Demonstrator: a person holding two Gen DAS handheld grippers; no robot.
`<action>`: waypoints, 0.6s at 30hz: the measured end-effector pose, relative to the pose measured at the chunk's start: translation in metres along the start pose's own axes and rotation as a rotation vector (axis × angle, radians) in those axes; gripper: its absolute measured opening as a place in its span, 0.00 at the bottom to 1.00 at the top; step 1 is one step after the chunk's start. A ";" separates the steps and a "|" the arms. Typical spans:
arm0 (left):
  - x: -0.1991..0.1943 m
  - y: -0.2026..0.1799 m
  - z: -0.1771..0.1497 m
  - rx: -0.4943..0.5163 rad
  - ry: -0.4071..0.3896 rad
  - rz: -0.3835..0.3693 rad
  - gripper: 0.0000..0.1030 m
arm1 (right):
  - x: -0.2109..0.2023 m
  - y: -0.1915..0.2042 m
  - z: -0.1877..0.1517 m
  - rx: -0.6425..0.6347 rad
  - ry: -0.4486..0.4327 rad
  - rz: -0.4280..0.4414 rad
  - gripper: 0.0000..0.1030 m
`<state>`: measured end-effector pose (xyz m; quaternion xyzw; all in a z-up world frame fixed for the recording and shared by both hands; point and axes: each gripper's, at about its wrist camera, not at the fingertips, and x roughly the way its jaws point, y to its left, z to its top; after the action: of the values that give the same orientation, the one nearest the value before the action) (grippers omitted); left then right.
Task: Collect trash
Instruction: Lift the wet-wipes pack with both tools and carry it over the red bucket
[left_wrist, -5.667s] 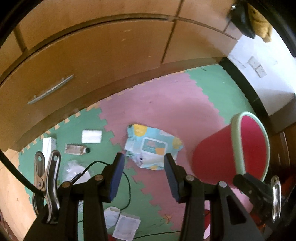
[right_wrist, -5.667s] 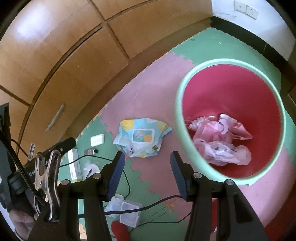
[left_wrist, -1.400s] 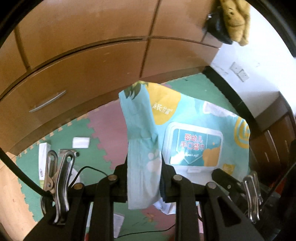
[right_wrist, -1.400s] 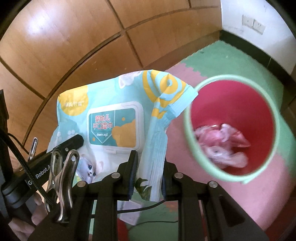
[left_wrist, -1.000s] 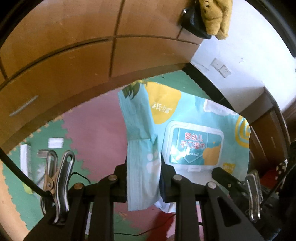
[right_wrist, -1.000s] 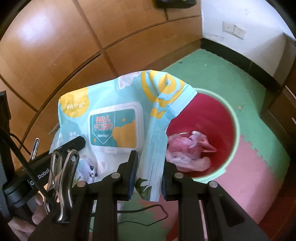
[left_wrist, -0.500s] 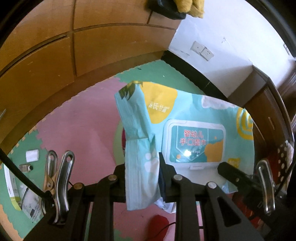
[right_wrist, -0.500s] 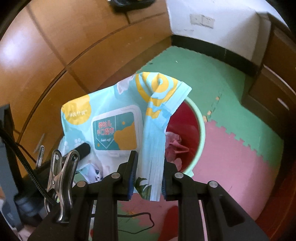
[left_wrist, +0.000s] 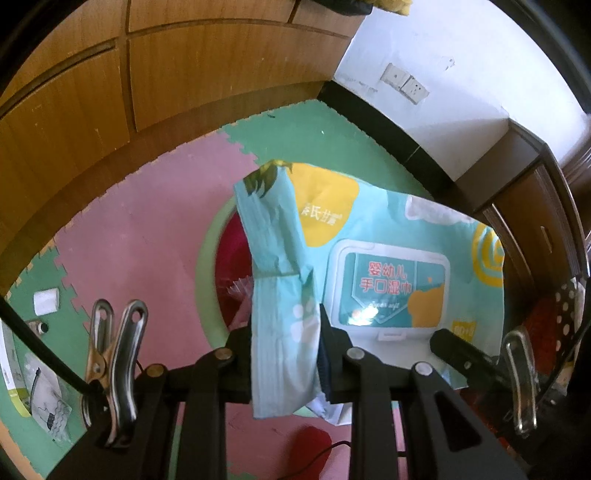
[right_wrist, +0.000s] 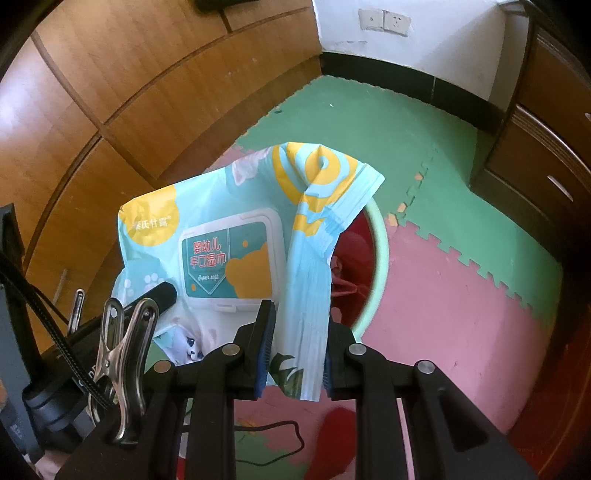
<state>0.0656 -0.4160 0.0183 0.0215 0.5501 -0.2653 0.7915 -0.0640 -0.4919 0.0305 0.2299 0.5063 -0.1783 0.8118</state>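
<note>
- Left hand-held gripper (left_wrist: 286, 354) is clamped on one end of the wet-wipe packet (left_wrist: 388, 273); right hand-held gripper (right_wrist: 297, 347) is clamped on the other end.
- The packet hangs stretched between them, its long axis spanning gripper to gripper.
- The red bin (right_wrist: 369, 251) lies directly below and beyond the packet; release appears next.

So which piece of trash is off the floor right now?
The blue wet-wipes pack, pinched at each end by the left gripper and right gripper above the red bin; the white scraps lie on the mat.

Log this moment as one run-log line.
left gripper: shut on wipes pack | right gripper: shut on wipes pack | pack over bin | not yet dropped
</note>
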 end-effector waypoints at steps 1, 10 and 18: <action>0.002 0.000 0.000 0.000 0.003 0.001 0.24 | 0.002 -0.001 0.000 0.002 0.005 -0.002 0.22; 0.011 -0.002 0.000 0.005 0.018 0.011 0.25 | 0.013 -0.010 -0.002 0.031 0.027 0.002 0.22; 0.010 -0.003 0.004 -0.002 0.009 0.015 0.27 | 0.020 -0.017 -0.001 0.084 0.044 0.006 0.22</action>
<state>0.0705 -0.4232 0.0121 0.0260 0.5539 -0.2589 0.7909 -0.0655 -0.5066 0.0088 0.2692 0.5154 -0.1920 0.7906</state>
